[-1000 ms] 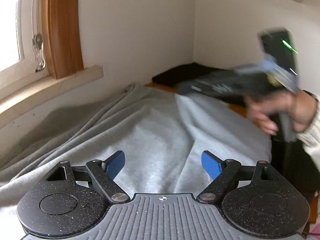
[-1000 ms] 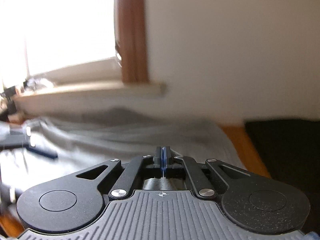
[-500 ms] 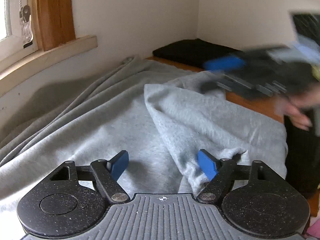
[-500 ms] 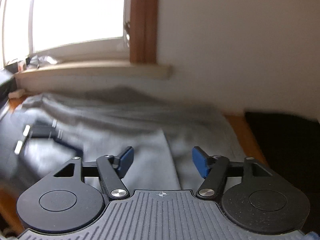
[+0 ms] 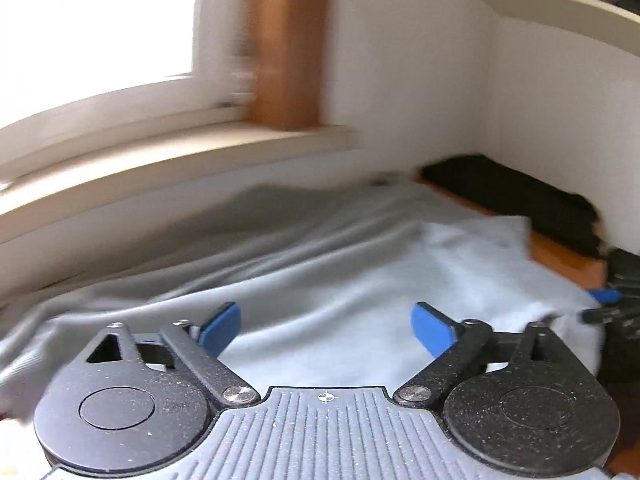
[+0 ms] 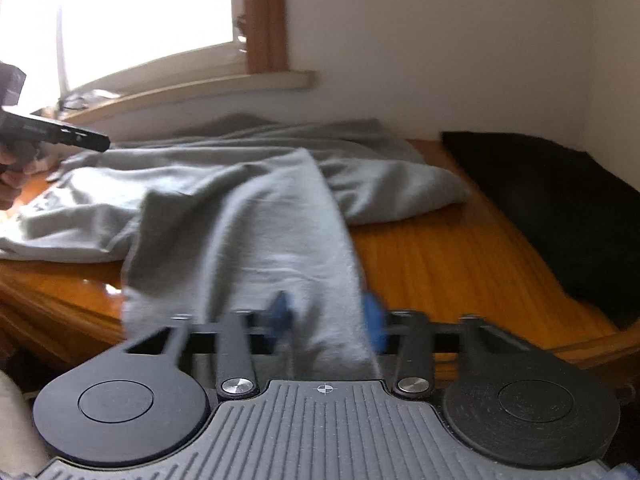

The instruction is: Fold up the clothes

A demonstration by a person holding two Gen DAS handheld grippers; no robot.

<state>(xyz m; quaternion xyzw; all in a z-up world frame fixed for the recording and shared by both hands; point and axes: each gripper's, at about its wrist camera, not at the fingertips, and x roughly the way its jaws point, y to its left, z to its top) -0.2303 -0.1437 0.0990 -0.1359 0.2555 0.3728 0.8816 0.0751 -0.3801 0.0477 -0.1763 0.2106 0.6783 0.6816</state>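
A grey garment [image 6: 248,208] lies spread over the wooden table [image 6: 460,256], with a long flap hanging over the near edge. My right gripper [image 6: 326,316] is low at that edge. Its jaws are closing, the flap runs between the blurred blue pads [image 6: 374,320], and a gap still shows. My left gripper [image 5: 326,326] hovers over the grey garment [image 5: 320,280] near the window side, jaws opening wide with nothing between them. The right wrist view catches the left gripper [image 6: 96,144] at far left, above the cloth. The right gripper [image 5: 600,304] shows at the right edge of the left wrist view.
A black folded cloth [image 6: 560,208] lies at the back right corner against the wall. A window sill [image 5: 160,168] and wooden frame [image 5: 288,60] run along the far side. A hand [image 6: 12,176] holds the left gripper.
My right gripper opened, sank toward the table's near edge, and is now closing around the grey flap. My left gripper swung toward the window side and spread wider.
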